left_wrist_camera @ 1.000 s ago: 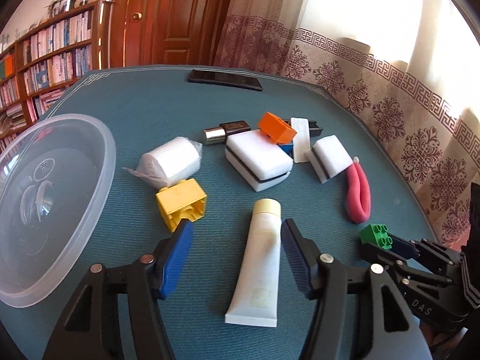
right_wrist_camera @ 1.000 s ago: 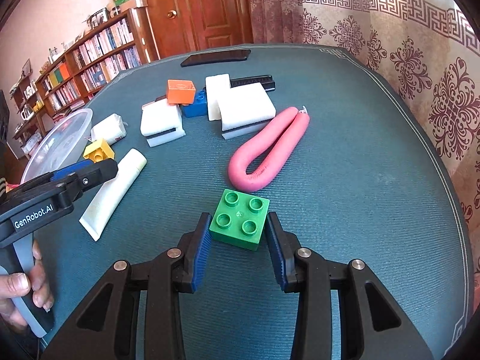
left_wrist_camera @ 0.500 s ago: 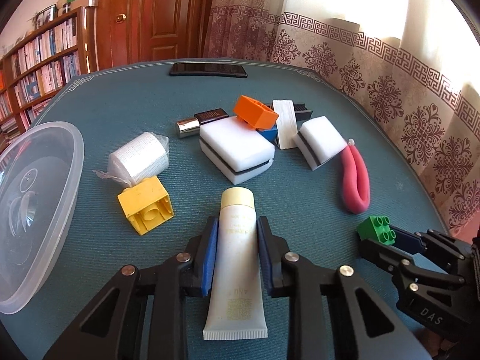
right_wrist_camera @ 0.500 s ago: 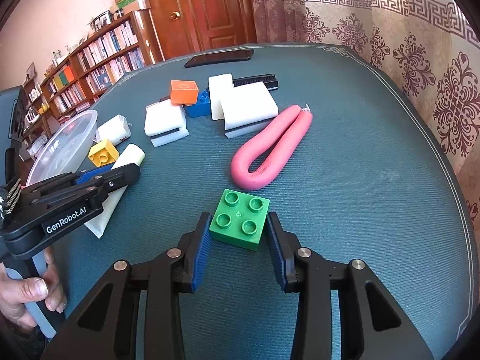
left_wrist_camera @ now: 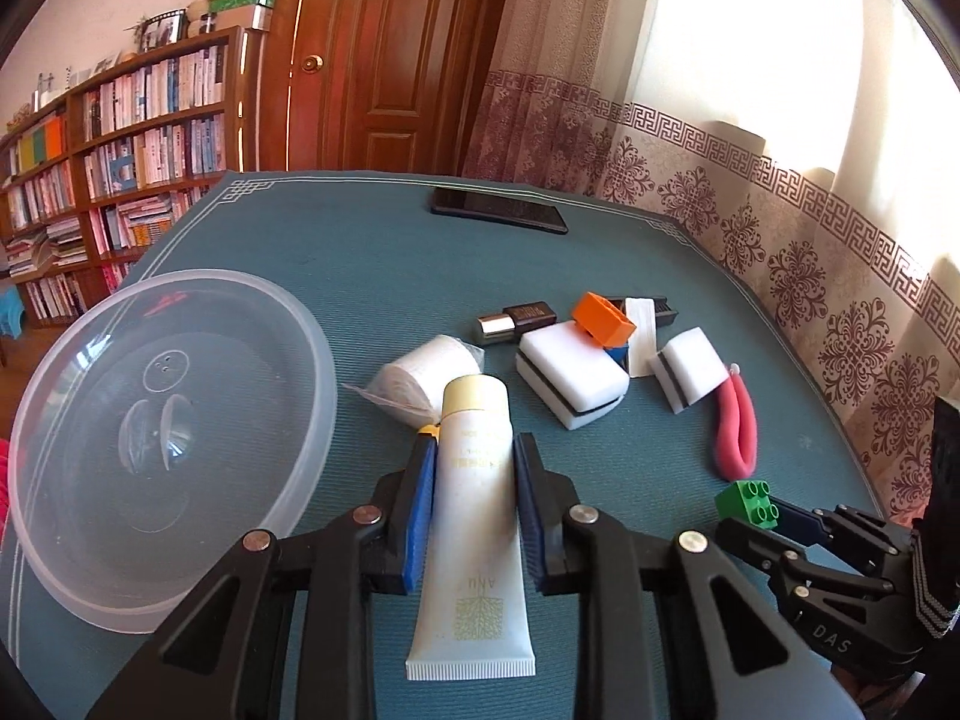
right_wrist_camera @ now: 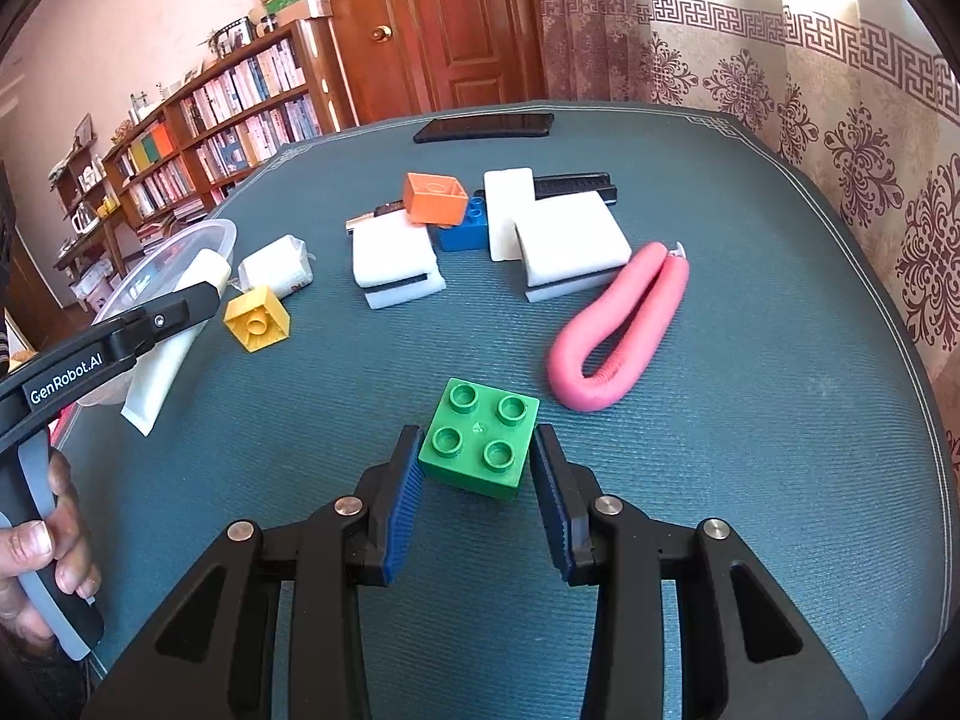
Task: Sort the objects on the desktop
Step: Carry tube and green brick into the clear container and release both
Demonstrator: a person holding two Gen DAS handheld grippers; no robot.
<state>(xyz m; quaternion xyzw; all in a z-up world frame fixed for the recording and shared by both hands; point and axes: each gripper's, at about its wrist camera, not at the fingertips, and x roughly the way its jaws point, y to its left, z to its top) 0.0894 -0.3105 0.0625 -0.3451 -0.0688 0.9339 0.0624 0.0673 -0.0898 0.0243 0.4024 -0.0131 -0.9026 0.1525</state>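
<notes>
Sorting barely begun: clear bowl (left_wrist_camera: 174, 438), at nine o'clock on the table (left_wrist_camera: 360, 264), holds nothing. Left tool (left_wrist_camera: 474, 498) is clenched on the cream tube (left_wrist_camera: 474, 516), raised beside the bowl. Right tool (right_wrist_camera: 474, 480) grips the green brick (right_wrist_camera: 480, 444) at five o'clock. Sponges, other bricks and pink loop (right_wrist_camera: 618, 336) remain unsorted.

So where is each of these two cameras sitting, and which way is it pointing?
Left wrist view: sits on the left gripper, looking forward along its fingers, shut on the white tube; clear bowl to its left, right gripper at lower right.
Right wrist view: sits on the right gripper, fingers either side of the green block; the left gripper and the hand holding it show at left.
Both show the pink loop, white sponges, phone and bookshelves.
</notes>
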